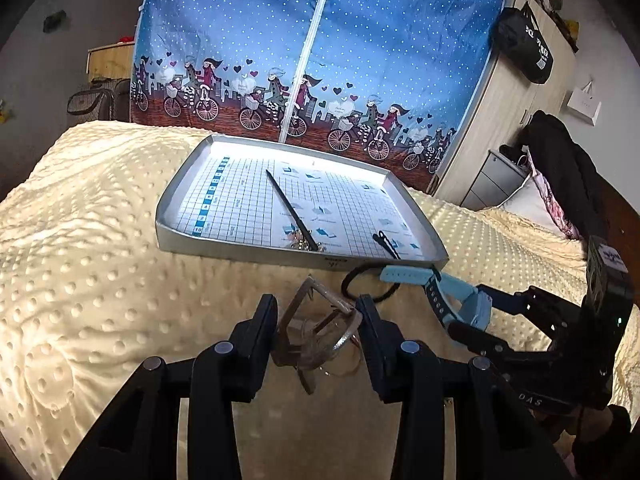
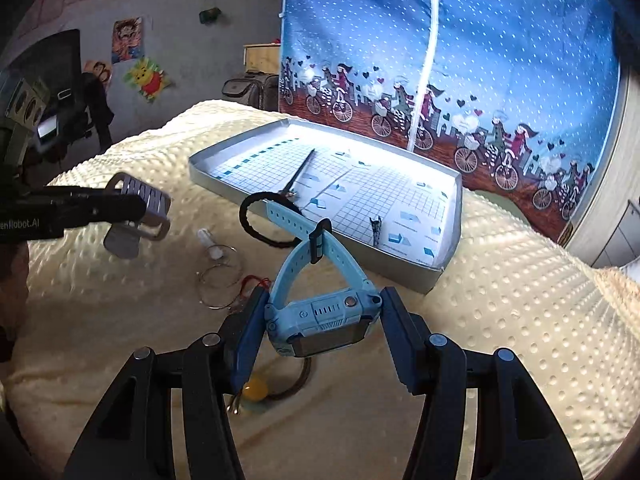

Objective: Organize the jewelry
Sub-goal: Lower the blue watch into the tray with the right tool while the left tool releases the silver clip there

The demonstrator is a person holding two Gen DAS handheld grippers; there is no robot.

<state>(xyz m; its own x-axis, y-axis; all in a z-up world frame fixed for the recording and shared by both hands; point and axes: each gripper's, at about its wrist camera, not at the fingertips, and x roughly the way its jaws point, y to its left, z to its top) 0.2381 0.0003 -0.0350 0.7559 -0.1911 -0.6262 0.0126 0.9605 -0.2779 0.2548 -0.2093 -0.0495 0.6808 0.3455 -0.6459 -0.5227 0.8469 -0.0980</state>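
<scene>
Right tool (image 2: 322, 320) clamps blue watch (image 2: 320, 316); left tool (image 1: 316, 320) grips silver clip (image 1: 316, 332). Tray (image 1: 240, 248) at 12 o'clock on bed (image 1: 100, 280), holding black stick (image 1: 290, 210).

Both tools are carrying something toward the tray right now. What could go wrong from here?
1. The blue watch sits between the right tool's fingers with its long strap sticking forward; the strap may catch the tray wall.
2. The left tool holds a metal watch band loosely; it might slip onto the blanket.
3. The black hair tie lies in the path.
</scene>
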